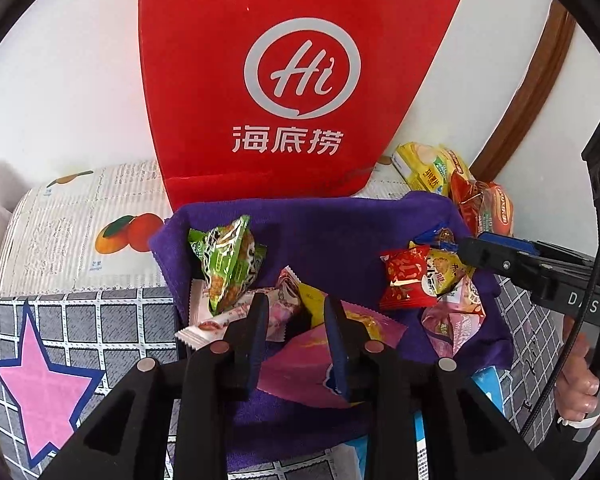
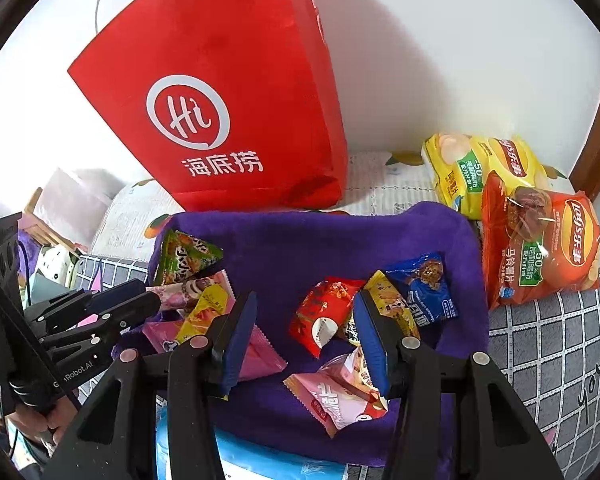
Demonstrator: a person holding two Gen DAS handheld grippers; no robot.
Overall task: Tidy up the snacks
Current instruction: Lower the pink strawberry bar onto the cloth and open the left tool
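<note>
The left gripper (image 1: 296, 316) hovers low over the left half of a purple cloth-lined bin (image 1: 340, 216), its blue-padded fingers parted with nothing between them; a pink wrapper (image 1: 300, 368) and a yellow packet (image 1: 314, 304) lie just beneath. The right gripper (image 2: 306, 336) hangs over the bin's right half, likewise spread and empty-handed, above a red packet (image 2: 320, 324), a blue packet (image 2: 428, 292) and a pink biscuit pack (image 2: 340, 396). A green snack bag (image 1: 228, 264) leans against the bin's left wall.

The bin sits on a grey grid-patterned cover (image 2: 552, 344) bearing a pink star (image 1: 40, 384); behind it lies a white cloth printed with oranges (image 1: 80, 220). A tall red paper bag (image 2: 228, 100) stands touching the bin's back rim, against a white wall (image 2: 460, 60). Just beside the bin's right rim rest two crisp bags, the orange one (image 2: 540, 248) overlapping the yellow one (image 2: 476, 168). Brown wooden trim (image 1: 540, 92) marks the right boundary.

The bin's middle, between the two snack heaps, shows bare purple cloth. The grid cover to the right of the bin lies open.
</note>
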